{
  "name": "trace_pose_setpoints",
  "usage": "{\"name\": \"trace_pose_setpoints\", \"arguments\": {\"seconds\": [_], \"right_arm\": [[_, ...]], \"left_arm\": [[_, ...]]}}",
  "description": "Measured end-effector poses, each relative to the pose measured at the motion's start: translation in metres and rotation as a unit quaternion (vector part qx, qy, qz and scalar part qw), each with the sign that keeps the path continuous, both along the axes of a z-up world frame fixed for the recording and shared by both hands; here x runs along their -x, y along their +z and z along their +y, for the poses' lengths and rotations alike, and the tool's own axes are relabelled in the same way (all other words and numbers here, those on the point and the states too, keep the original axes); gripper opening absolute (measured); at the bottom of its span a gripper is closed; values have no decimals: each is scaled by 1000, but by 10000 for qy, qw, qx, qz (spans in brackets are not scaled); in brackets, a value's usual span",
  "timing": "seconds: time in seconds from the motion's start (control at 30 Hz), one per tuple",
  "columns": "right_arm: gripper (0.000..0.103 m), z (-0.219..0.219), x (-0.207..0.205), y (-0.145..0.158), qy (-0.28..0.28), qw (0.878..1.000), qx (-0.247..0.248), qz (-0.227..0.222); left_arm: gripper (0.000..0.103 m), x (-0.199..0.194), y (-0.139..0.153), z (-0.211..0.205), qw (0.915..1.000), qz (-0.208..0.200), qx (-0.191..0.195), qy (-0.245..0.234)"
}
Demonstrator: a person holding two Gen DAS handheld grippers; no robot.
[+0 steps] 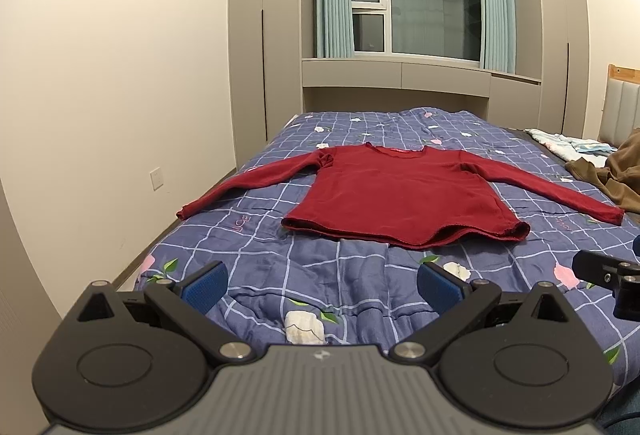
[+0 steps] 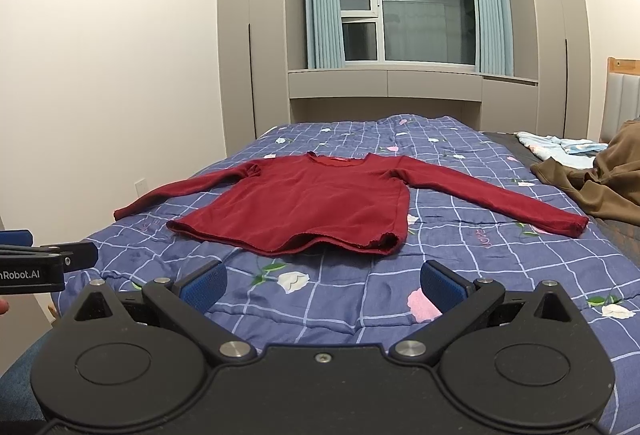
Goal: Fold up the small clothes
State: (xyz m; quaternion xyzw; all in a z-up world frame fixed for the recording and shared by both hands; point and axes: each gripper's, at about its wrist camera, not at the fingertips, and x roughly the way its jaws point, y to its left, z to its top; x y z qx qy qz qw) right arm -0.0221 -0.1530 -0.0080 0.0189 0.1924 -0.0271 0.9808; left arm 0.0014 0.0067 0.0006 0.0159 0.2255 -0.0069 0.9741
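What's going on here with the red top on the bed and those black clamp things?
A person holds a two-finger gripper in each hand, about to fold clothes. The red long-sleeved top lies flat and unfolded on the blue checked quilt, both sleeves spread out, neckline toward the window. The left gripper and right gripper both hover open near the hem, touching nothing. A brown garment and a pale cloth lie off to the right.

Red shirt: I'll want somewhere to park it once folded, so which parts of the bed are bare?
Bare quilt lies between the red shirt hem and both open grippers, left gripper, right gripper, and beyond its collar toward the window. The right side is crowded: brown garment and pale cloths.
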Motion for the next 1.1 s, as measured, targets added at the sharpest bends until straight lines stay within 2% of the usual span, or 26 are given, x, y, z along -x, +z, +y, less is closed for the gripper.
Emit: {"name": "trace_pose_setpoints", "arguments": {"seconds": [1.1], "right_arm": [[103, 1, 2, -2, 52, 10000, -4, 57]], "left_arm": [[103, 2, 0, -2, 10000, -6, 28, 14]]}}
